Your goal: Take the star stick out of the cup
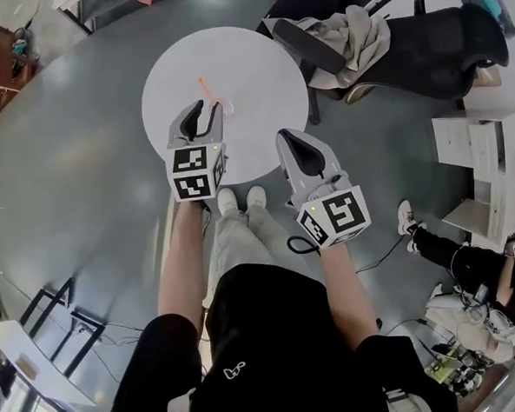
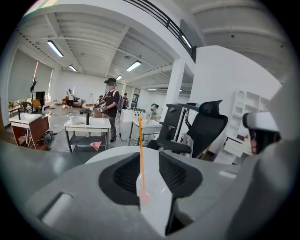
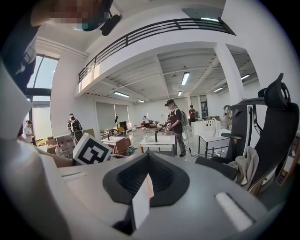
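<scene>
An orange stick (image 1: 207, 89) stands tilted in a clear cup (image 1: 224, 107) on the round white table (image 1: 258, 79). In the left gripper view the stick (image 2: 140, 150) rises from the cup (image 2: 157, 185), with a pinkish blur at its foot inside the cup. My left gripper (image 1: 206, 110) is at the cup, open, with the cup between its jaws (image 2: 151, 174) and the pads apart from it. My right gripper (image 1: 299, 142) hovers near the table's front right edge, its jaws (image 3: 142, 190) nearly together with nothing in them.
A black office chair (image 1: 404, 44) with a beige garment draped over it stands behind the table on the right. White shelving (image 1: 490, 169) is at the far right, where a person sits on the floor. Desks and people fill the background hall.
</scene>
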